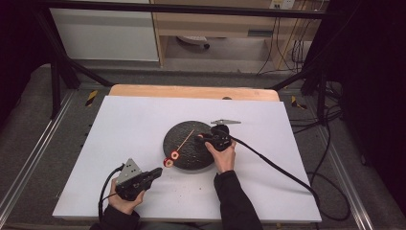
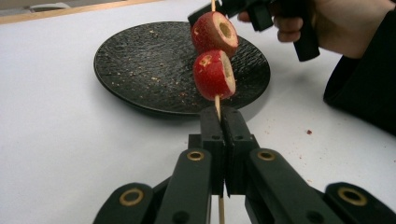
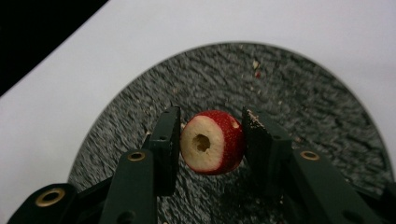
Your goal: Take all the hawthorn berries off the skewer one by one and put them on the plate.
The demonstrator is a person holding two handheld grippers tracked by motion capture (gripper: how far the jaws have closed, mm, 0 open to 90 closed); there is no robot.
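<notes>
White table point(image 1: 134, 124) with a black textured plate point(image 1: 184, 132) in the middle, crumbs all over it. Left gripper point(image 2: 219, 122) is clamped tight on a thin wooden skewer point(image 2: 217, 106) carrying two cored red fruit pieces point(image 2: 214, 74) over the plate's near edge. Right gripper point(image 3: 211, 140) hangs above the plate, pinching a third cored fruit piece point(image 3: 212, 142) between its jaws.

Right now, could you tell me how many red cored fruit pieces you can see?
3: two threaded on the skewer held by the left gripper, upper piece and lower piece; one piece between the right gripper fingers.
</notes>
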